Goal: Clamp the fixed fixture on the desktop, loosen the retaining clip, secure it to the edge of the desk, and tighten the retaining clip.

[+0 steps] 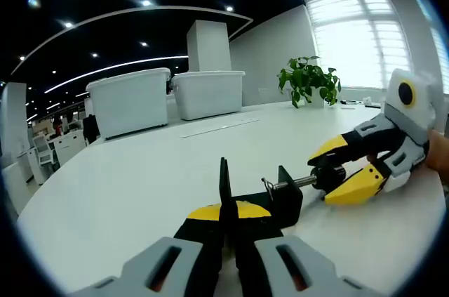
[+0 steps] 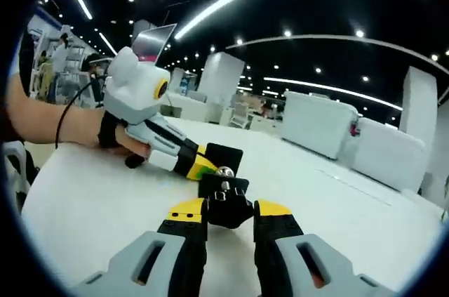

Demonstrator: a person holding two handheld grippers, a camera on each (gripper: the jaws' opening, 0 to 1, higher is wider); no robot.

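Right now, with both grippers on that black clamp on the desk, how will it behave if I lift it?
The black clamp looks like rigid metal, so probably stiff and heavy for its size. The left gripper pinches its upright plate, and the right gripper holds the screw knob, so the knob end may sag or turn if released. On the smooth white desk it would likely slide rather than roll.

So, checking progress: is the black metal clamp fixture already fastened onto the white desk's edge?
No, the black metal clamp fixture lies on the white desk top, away from its edge.
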